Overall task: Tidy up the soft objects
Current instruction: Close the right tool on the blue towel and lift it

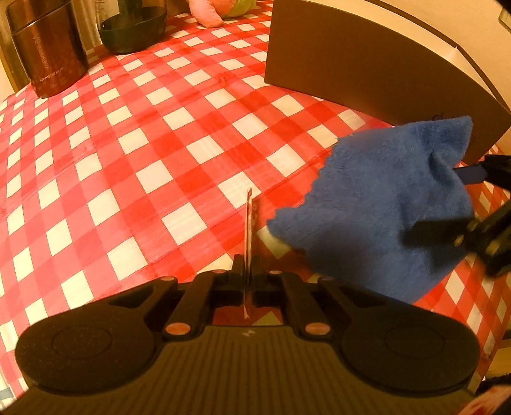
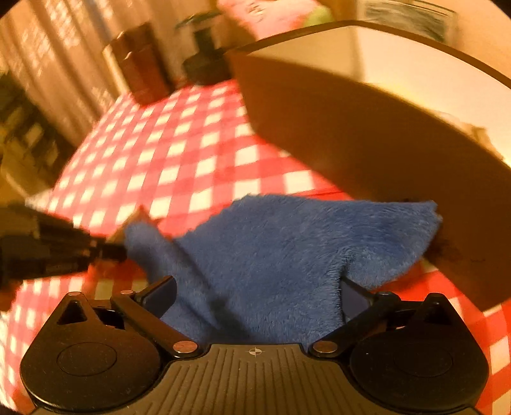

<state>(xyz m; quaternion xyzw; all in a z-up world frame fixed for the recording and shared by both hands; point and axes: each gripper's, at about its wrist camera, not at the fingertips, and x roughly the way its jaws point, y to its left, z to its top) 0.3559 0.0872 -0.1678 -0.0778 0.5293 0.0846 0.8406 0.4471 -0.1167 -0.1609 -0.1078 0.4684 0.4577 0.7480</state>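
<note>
A fluffy blue cloth (image 1: 383,204) (image 2: 287,249) hangs bunched over my right gripper (image 2: 255,287) (image 1: 447,201), just in front of the cardboard box. The right jaws stand wide apart with the cloth draped between and over the fingers (image 2: 159,293), and the pads do not press on it. My left gripper (image 1: 248,268) (image 2: 121,252) is to the left of the cloth. It is shut on a thin red-and-white sheet (image 1: 248,223) seen edge-on; I cannot tell whether this is a fold of the tablecloth.
A red-and-white checked tablecloth (image 1: 143,143) covers the table. A large open cardboard box (image 1: 367,64) (image 2: 367,134) stands at the right. At the far left are a brown canister (image 1: 48,48) and a dark bowl (image 1: 134,28). A pink plush toy (image 1: 207,12) lies at the back.
</note>
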